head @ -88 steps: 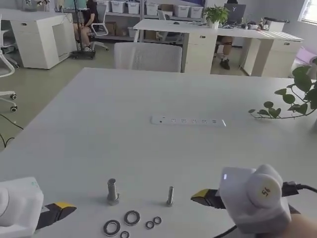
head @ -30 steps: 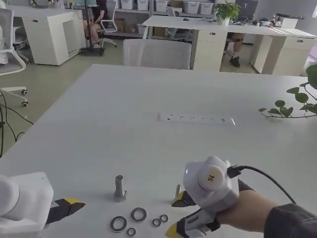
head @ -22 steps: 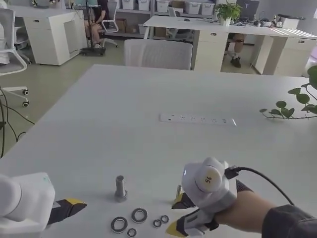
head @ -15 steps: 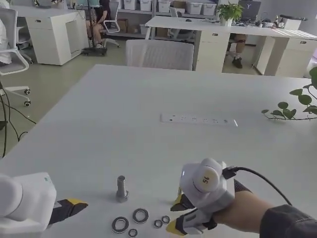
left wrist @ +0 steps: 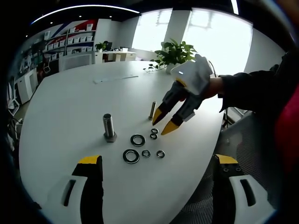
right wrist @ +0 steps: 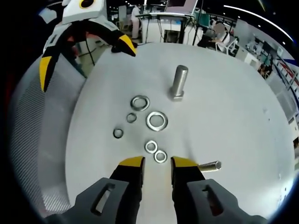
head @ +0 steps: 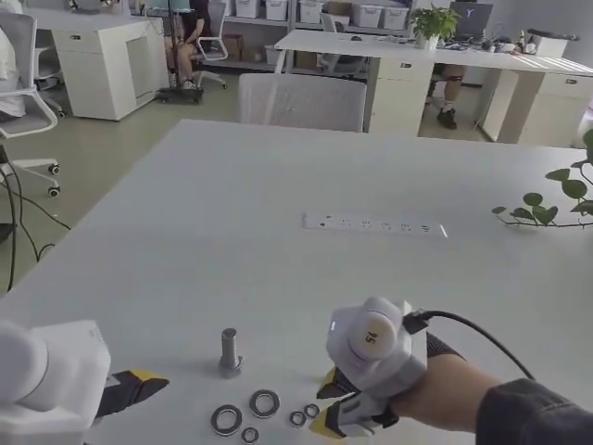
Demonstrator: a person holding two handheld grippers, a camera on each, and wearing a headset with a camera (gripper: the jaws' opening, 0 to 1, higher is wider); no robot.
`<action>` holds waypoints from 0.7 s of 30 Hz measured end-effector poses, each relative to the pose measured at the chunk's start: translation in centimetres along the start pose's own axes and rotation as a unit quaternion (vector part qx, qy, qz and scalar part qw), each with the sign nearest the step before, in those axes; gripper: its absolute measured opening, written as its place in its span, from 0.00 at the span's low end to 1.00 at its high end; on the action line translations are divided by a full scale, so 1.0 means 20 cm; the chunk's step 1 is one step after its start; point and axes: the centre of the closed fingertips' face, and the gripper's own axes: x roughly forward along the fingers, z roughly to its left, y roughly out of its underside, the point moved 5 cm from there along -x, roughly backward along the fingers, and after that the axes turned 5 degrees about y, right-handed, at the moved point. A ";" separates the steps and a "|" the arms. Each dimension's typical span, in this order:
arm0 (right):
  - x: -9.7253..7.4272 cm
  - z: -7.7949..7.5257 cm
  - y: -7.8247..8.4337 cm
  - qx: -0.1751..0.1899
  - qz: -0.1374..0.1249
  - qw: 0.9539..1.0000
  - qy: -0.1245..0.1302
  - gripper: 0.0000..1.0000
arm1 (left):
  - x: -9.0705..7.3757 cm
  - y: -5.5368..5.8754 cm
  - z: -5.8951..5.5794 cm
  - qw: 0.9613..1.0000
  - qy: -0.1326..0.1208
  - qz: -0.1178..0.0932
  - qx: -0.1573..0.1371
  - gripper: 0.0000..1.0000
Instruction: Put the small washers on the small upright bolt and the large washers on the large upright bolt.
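The large upright bolt (head: 230, 352) (right wrist: 179, 82) (left wrist: 108, 127) stands on the white table. Two large washers (head: 264, 403) (right wrist: 157, 120) (left wrist: 138, 140) and several small washers (head: 297, 418) (right wrist: 151, 146) (left wrist: 146, 153) lie flat in front of it. In the head view my right gripper (head: 324, 404) (right wrist: 157, 162) hides the small bolt (right wrist: 209, 165) (left wrist: 152, 109). This gripper hangs open with a narrow gap just above the nearest pair of small washers, holding nothing. My left gripper (left wrist: 156, 161) stands wide open and apart at the table's near left, one yellow fingertip (head: 148, 380) in the head view.
A white power strip (head: 373, 223) lies mid-table. A leafy plant (head: 556, 199) reaches in from the right edge. A grey chair (head: 301, 100) stands at the far side. The right gripper's black cable (head: 473, 329) trails to the right. The table's front edge (left wrist: 187, 186) runs close behind the washers.
My right gripper has swung in from the right and come down over the small washers, now covering the small bolt in the head view. The left gripper and the washers have stayed put.
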 end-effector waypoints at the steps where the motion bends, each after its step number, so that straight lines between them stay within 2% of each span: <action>1: 0.00 0.00 0.00 -0.001 0.002 1.000 0.000 0.24 | 0.00 0.00 0.00 1.000 0.000 0.000 0.000 0.99; 13: 0.03 0.00 -0.01 -0.015 0.029 0.999 -0.005 0.22 | -0.01 0.00 0.00 1.000 -0.001 -0.005 0.000 0.99; 21: 0.03 0.00 -0.01 -0.017 0.038 0.999 -0.008 0.20 | -0.01 0.00 0.00 1.000 -0.001 -0.008 0.000 0.99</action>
